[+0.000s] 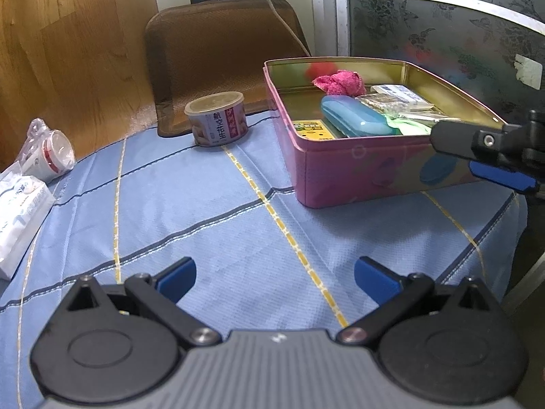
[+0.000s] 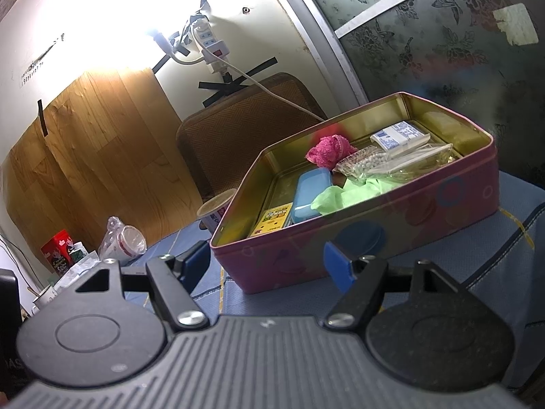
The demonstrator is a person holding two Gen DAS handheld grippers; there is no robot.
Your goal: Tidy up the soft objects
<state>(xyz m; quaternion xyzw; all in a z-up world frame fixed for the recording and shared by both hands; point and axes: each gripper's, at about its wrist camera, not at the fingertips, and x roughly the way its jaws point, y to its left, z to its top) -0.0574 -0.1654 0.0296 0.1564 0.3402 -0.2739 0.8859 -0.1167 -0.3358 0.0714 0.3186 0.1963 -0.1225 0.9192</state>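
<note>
A pink tin box (image 1: 361, 173) stands open on the blue checked tablecloth (image 1: 204, 211); it also shows in the right wrist view (image 2: 402, 225). Inside lie a pink towel (image 1: 339, 80) (image 2: 328, 150), a green cloth (image 2: 347, 192), a blue case (image 1: 357, 117) (image 2: 311, 189), a yellow card box (image 2: 272, 220), a bag of beads (image 2: 364, 163) and a white packet (image 2: 398, 136). My left gripper (image 1: 274, 277) is open and empty above the cloth, well short of the tin. My right gripper (image 2: 269, 262) is open and empty just before the tin's near wall; it also shows in the left wrist view (image 1: 477, 156).
A small can (image 1: 218, 119) stands left of the tin before a brown mat (image 1: 221, 51). A tissue pack (image 1: 17, 218) and a wrapped cup (image 1: 51, 151) lie at the far left. A power strip (image 2: 213, 42) hangs on the wall. The table edge runs at the right.
</note>
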